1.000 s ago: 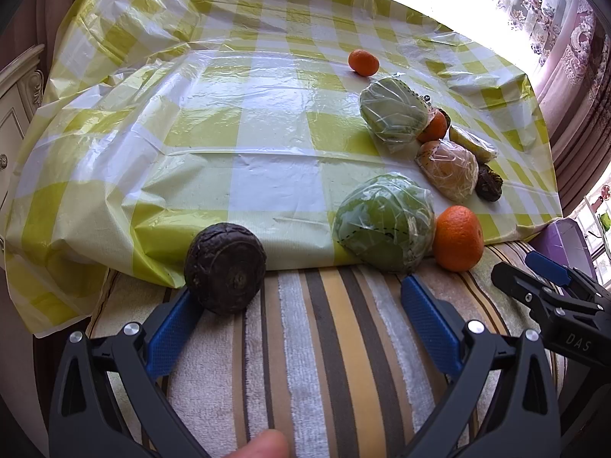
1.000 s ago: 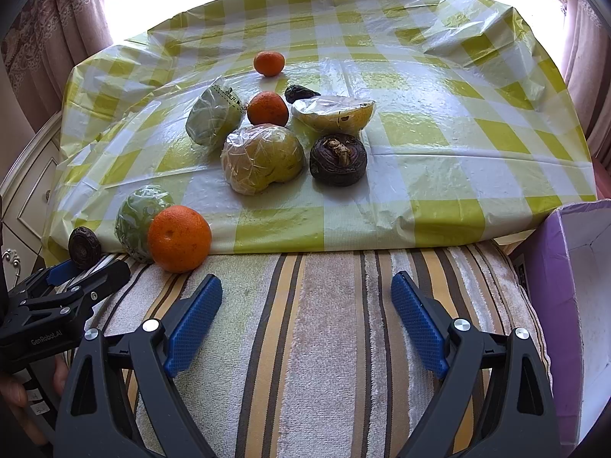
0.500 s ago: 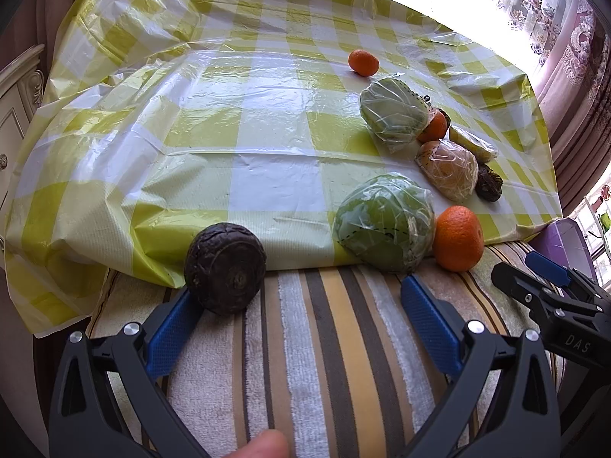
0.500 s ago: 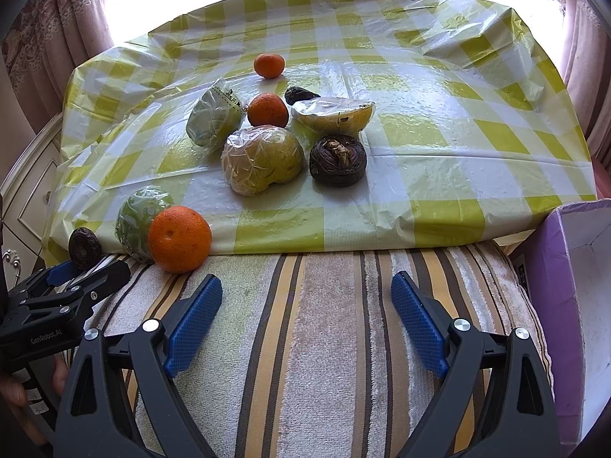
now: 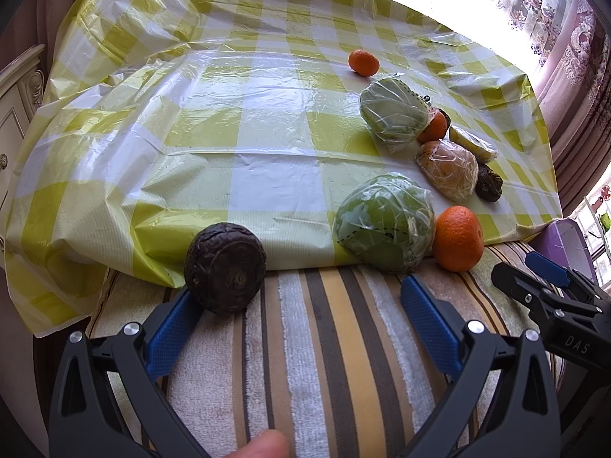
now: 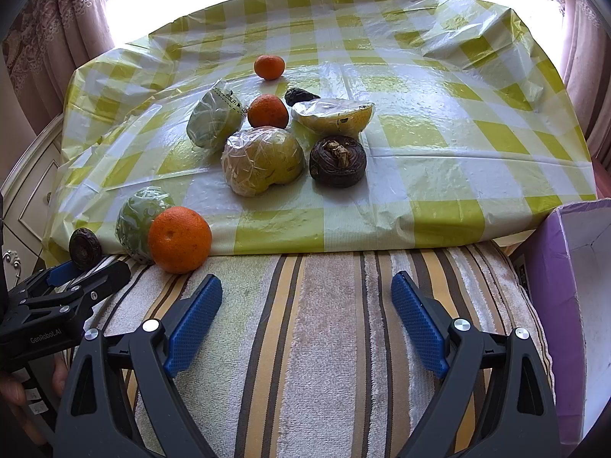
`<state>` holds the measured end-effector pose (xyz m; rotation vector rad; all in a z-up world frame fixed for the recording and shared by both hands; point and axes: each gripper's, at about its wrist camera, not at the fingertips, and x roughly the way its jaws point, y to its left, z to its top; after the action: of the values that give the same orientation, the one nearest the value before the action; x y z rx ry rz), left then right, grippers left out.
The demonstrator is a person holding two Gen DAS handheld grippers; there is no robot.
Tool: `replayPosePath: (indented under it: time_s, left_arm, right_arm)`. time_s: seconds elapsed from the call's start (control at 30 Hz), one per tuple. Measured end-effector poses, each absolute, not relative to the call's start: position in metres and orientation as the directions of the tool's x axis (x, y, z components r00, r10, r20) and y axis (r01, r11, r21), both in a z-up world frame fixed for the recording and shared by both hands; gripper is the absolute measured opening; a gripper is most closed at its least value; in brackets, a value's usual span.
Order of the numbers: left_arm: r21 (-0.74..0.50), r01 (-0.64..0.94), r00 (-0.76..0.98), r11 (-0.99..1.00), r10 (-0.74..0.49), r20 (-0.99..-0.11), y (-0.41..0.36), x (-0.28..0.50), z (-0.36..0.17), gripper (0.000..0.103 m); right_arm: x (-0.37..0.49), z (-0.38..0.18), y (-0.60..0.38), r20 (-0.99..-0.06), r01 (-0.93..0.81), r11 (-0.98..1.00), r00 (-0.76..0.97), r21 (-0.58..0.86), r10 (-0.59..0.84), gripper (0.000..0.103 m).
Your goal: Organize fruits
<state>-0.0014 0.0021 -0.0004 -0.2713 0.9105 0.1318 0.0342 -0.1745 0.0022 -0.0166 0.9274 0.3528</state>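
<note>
My left gripper (image 5: 301,305) is open and empty over a striped towel (image 5: 328,343). A dark round fruit (image 5: 225,267) lies just off its left fingertip. A wrapped green fruit (image 5: 383,227) and a large orange (image 5: 458,238) lie ahead to the right. My right gripper (image 6: 307,299) is open and empty over the same towel (image 6: 324,343); the large orange (image 6: 179,239) lies ahead to its left. Farther on the checked cloth (image 6: 439,122) lie a wrapped yellow fruit (image 6: 263,160), a dark fruit (image 6: 338,161), a wrapped half fruit (image 6: 334,116), two small oranges (image 6: 268,111) and a wrapped green fruit (image 6: 214,119).
A purple box (image 6: 573,290) stands open at the right edge of the towel. A white cabinet (image 5: 15,107) stands left of the table. Curtains (image 5: 580,61) hang behind and to the right. The right gripper shows in the left wrist view (image 5: 542,278).
</note>
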Motion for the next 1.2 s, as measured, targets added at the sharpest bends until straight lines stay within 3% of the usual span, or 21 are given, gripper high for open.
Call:
replayPosePath:
  time_s: [1.0, 1.2]
  left_arm:
    - [-0.205, -0.275, 0.632, 0.939, 0.016, -0.775, 0.013, -0.006, 0.005, 0.101]
    - [-0.164, -0.312, 0.630, 0.936, 0.074, -0.773, 0.011, -0.010, 0.006, 0.081]
  right_arm:
    - [0.034, 0.004, -0.172, -0.785, -0.305, 0.945, 0.554, 0.119, 0.278, 0.088]
    - [0.034, 0.004, -0.172, -0.784, -0.306, 0.945, 0.555, 0.117, 0.277, 0.088]
